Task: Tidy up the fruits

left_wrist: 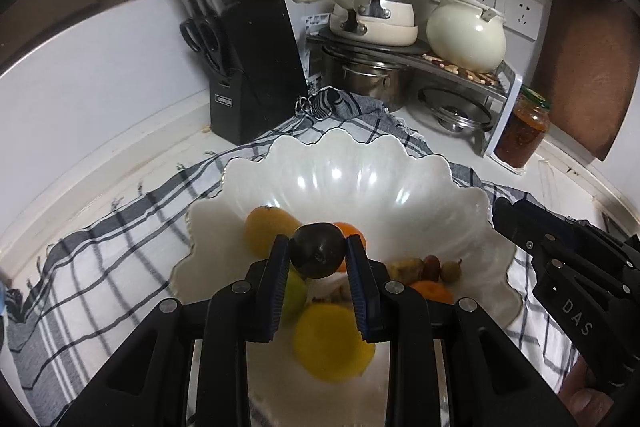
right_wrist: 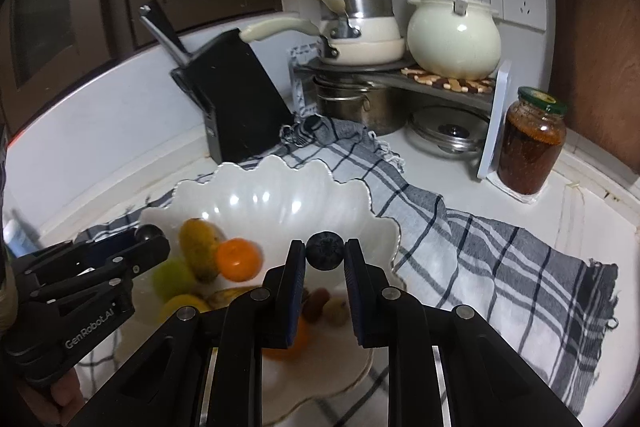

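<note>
— Over the white scalloped bowl (left_wrist: 360, 167), what did the left gripper (left_wrist: 318, 251) have?

— Its two blue-padded jaws were clamped on a dark, round fruit (left_wrist: 317, 250), purple-black, held above the bowl's middle.

— And the right gripper (right_wrist: 324, 251)?

— That one was closed on a small dark berry (right_wrist: 325, 251) with a crown-like end, held over the bowl's near right side. Which kind of berry, I could not tell for sure.

— What lay inside the bowl?

— An orange (right_wrist: 238, 259) touching a yellow-green elongated fruit (right_wrist: 199, 247), a green fruit (right_wrist: 174, 277) beside them, a blurred yellow one (left_wrist: 334, 345) nearest the left camera, and a few small brownish fruits (left_wrist: 432, 267) toward the right.

— Where did the bowl sit?

— On a grey-and-white checked cloth (right_wrist: 500, 267) spread over the white counter (left_wrist: 100, 155). Behind it stood a black knife block (left_wrist: 260, 67), a rack with cream pots (left_wrist: 464, 35), and a jar with a green lid (right_wrist: 532, 143) to the right.
</note>
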`<state>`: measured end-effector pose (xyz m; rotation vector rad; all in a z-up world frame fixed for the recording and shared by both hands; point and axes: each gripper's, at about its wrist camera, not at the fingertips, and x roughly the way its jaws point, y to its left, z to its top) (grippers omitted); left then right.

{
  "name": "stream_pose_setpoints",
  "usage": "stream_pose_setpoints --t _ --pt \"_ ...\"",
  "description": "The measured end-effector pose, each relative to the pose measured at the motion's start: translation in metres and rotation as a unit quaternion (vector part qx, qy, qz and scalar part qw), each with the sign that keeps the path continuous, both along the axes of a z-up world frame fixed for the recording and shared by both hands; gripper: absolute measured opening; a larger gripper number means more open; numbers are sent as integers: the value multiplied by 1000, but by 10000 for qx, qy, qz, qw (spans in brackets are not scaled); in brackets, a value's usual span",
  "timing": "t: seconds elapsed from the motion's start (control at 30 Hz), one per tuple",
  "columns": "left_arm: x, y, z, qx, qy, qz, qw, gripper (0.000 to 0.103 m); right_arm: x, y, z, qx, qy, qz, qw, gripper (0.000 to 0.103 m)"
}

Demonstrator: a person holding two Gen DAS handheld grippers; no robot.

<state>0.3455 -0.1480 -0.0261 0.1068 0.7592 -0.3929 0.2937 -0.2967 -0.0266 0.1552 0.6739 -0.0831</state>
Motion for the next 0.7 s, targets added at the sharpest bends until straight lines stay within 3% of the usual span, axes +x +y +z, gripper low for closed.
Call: stream_pose_setpoints --t 0.3,0.47,0.7 --pt "16 -12 -20 103 198 3 9998 29 23 -11 -19 105 258 99 9996 22" --pt "13 -9 -18 137 147 92 9998 50 23 -10 -21 102 298 125 9994 23" --pt "-3 2 -7 200 35 224 9995 60 7 -3 -9 -26 136 64 9999 55"
